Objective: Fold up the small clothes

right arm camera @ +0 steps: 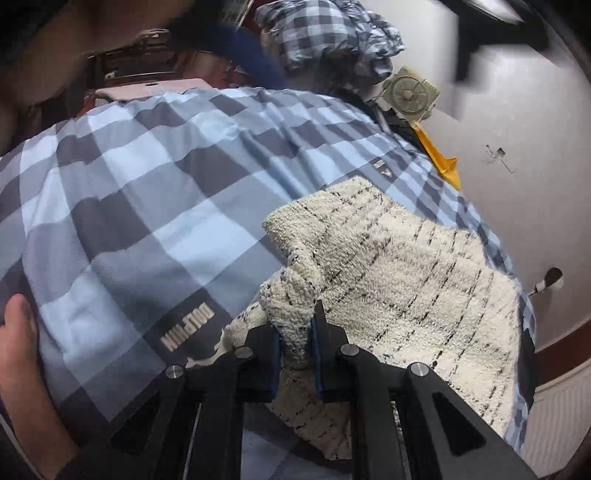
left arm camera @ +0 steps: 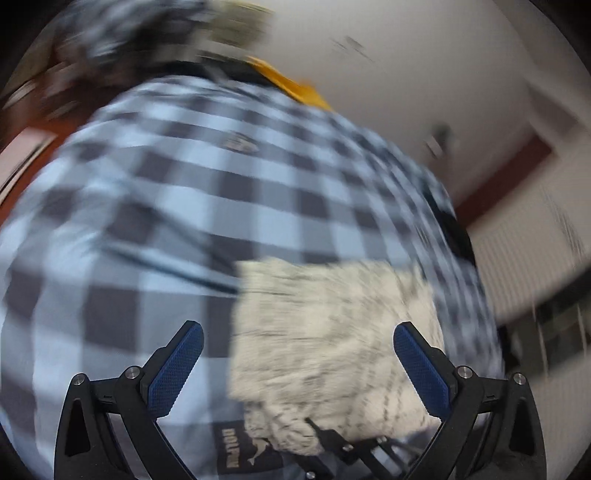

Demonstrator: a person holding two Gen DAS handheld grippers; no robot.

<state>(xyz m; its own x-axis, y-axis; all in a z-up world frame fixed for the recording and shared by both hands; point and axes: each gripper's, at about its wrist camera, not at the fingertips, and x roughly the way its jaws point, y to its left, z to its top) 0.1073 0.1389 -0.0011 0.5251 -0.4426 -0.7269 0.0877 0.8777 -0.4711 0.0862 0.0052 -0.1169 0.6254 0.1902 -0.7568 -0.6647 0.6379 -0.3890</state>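
A cream knitted garment with thin black lines (right arm camera: pixel 399 266) lies on a blue and grey checked bedspread (right arm camera: pixel 140 192). My right gripper (right arm camera: pixel 297 332) is shut on a bunched corner of the garment at its near left edge. In the left wrist view, which is motion-blurred, the same garment (left arm camera: pixel 332 332) lies ahead between the fingers. My left gripper (left arm camera: pixel 299 363) is open and empty above the bedspread (left arm camera: pixel 166 192), its blue pads (left arm camera: pixel 177 365) wide apart.
A crumpled checked cloth (right arm camera: pixel 332 33) lies at the far end of the bed. A yellow object (right arm camera: pixel 439 158) and a round fan-like item (right arm camera: pixel 408 94) sit by the far edge. A white wall (right arm camera: pixel 517 110) runs along the right. A person's hand (right arm camera: pixel 22 354) rests at the left.
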